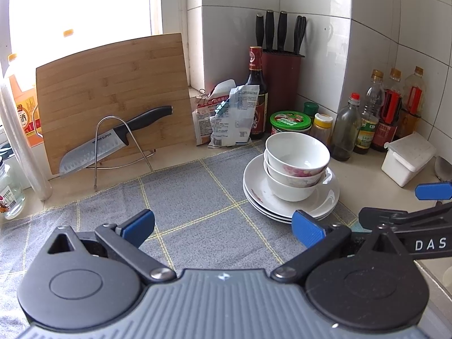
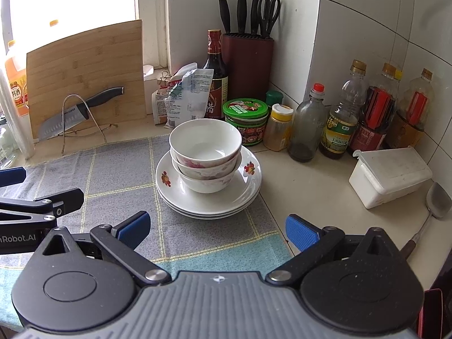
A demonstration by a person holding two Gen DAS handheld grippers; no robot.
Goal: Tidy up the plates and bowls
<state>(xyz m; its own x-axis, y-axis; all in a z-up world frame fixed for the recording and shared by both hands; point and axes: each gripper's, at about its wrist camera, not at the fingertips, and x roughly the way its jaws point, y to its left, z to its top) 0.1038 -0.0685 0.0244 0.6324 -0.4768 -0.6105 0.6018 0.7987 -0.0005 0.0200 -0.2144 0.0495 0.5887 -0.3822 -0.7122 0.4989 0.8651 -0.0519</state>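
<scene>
Jar [image 2: 245, 110] and bottles [image 2: 339, 124] just behind bowls [image 2: 206, 152]

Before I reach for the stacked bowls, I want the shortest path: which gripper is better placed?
Right. The right gripper is open with the stacked bowls centred straight ahead between its fingers. From the left gripper, also open, the bowls sit off to its right side.

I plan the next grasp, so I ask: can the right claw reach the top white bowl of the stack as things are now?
Probably yes. The right claw is open and faces the top white bowl directly; only bare grey checked cloth lies between them.
</scene>
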